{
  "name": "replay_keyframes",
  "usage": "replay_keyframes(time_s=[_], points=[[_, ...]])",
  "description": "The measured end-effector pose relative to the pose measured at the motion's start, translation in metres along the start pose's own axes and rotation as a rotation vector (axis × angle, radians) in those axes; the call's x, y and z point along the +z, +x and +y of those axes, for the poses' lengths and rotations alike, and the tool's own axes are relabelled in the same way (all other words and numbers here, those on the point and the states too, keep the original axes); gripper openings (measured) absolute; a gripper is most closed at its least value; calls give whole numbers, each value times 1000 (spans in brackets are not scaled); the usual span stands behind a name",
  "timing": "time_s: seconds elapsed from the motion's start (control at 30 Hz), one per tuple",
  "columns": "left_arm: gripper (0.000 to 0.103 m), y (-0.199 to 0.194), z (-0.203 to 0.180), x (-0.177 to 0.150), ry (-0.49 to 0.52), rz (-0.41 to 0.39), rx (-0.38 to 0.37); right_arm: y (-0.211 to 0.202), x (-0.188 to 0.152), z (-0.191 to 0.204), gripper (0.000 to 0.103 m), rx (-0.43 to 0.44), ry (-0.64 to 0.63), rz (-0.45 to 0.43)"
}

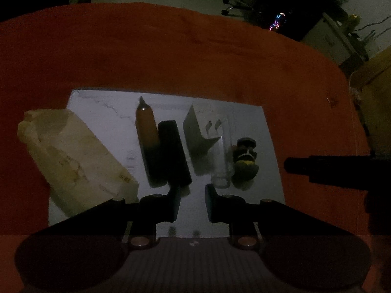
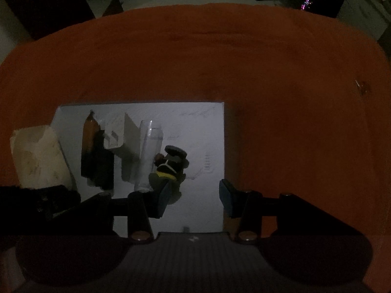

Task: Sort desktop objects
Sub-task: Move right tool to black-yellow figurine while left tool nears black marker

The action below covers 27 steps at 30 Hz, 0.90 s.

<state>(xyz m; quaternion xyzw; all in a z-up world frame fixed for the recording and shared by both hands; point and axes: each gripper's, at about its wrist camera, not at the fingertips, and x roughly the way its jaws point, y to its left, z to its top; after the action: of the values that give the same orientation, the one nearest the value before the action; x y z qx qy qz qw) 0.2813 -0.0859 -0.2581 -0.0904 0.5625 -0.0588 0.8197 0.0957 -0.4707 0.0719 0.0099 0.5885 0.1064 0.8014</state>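
On a white sheet (image 1: 256,127) several things lie in a row: a beige tissue pack (image 1: 66,161), an orange marker (image 1: 146,131), a black cylinder (image 1: 173,151), a white plug-like piece (image 1: 198,131), a clear tube (image 1: 222,161) and a small dark figurine with yellow (image 1: 245,161). My left gripper (image 1: 192,191) stands open just in front of the black cylinder and the clear tube, holding nothing. My right gripper (image 2: 195,193) is open and empty over the sheet (image 2: 200,134); its left finger (image 2: 165,195) overlaps the figurine (image 2: 171,163), contact unclear.
An orange cloth (image 1: 195,48) covers the table. A small loose bit (image 2: 360,86) lies on it at the far right. A cardboard box (image 1: 376,85) stands past the right edge. Office chairs and desks fill the dim room beyond.
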Motion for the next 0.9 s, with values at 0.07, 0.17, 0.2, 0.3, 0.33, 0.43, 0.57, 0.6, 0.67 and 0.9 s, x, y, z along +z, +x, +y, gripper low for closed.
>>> replay_keyframes(time_s=[0.07, 0.17, 0.2, 0.3, 0.33, 0.43, 0.57, 0.6, 0.67, 0.9], points=[[18, 3, 1, 3, -6, -2, 6, 3, 2, -1, 48, 1, 11, 4], [18, 8, 5, 7, -29, 1, 10, 9, 3, 2, 48, 2, 13, 13], [18, 11, 6, 9, -33, 3, 12, 11, 4, 2, 48, 4, 14, 18], [18, 19, 10, 12, -51, 13, 19, 21, 7, 5, 48, 13, 22, 36], [18, 22, 12, 12, -60, 20, 17, 24, 8, 6, 48, 14, 25, 42], [18, 30, 19, 11, -85, 37, 11, 33, 9, 9, 48, 19, 33, 56], [18, 36, 24, 12, -94, 48, 11, 41, 9, 17, 48, 6, 8, 56], [18, 37, 25, 12, -91, 50, 10, 43, 9, 18, 48, 0, -1, 56], [18, 40, 25, 13, -91, 54, 11, 48, 9, 17, 49, 3, 7, 60], [18, 50, 16, 15, -69, 63, 23, 50, 11, 18, 51, 4, 15, 64]])
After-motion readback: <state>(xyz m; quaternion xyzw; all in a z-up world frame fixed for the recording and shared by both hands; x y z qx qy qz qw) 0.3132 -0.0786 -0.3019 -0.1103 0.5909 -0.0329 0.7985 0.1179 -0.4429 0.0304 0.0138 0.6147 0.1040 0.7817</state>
